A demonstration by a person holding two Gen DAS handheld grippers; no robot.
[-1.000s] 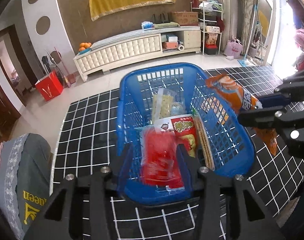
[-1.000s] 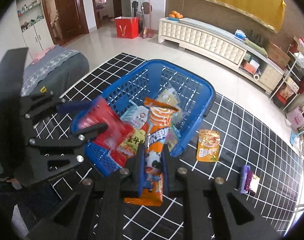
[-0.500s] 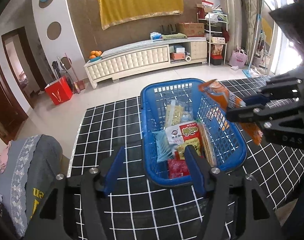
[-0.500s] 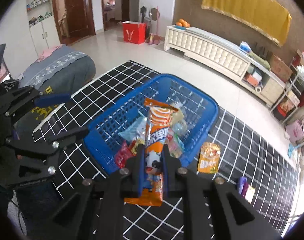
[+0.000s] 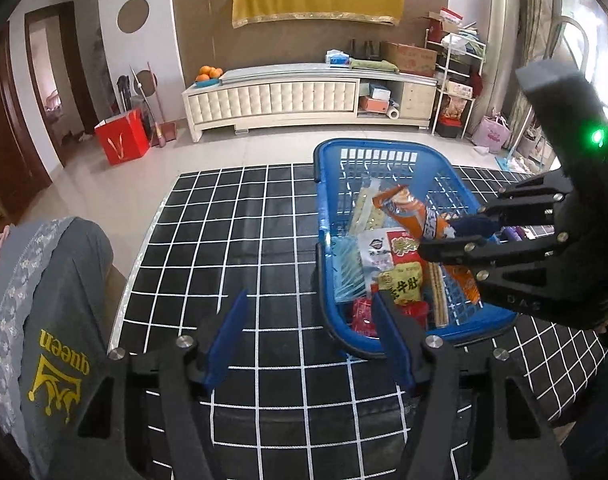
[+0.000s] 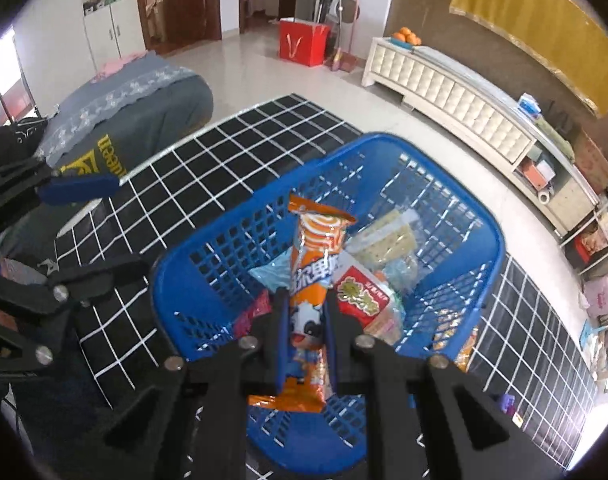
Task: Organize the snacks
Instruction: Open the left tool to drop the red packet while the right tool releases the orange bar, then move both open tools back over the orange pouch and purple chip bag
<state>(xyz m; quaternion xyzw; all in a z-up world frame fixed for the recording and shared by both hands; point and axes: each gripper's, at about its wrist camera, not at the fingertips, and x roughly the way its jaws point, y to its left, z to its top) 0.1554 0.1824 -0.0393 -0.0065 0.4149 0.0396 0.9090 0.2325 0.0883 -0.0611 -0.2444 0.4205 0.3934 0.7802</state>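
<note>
Right gripper clamps the orange snack packet mid-frame over the blue basket; left gripper fingers wide, empty.

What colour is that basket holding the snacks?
Blue, a plastic lattice basket; it shows best in the right wrist view.

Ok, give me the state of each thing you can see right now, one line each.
Left tool: open, empty, beside the basket.
Right tool: shut on orange snack pack, held above the basket.
Blue basket: upright on the checked mat, holding several snack packs.
Red snack pack: lying in the basket.
</note>
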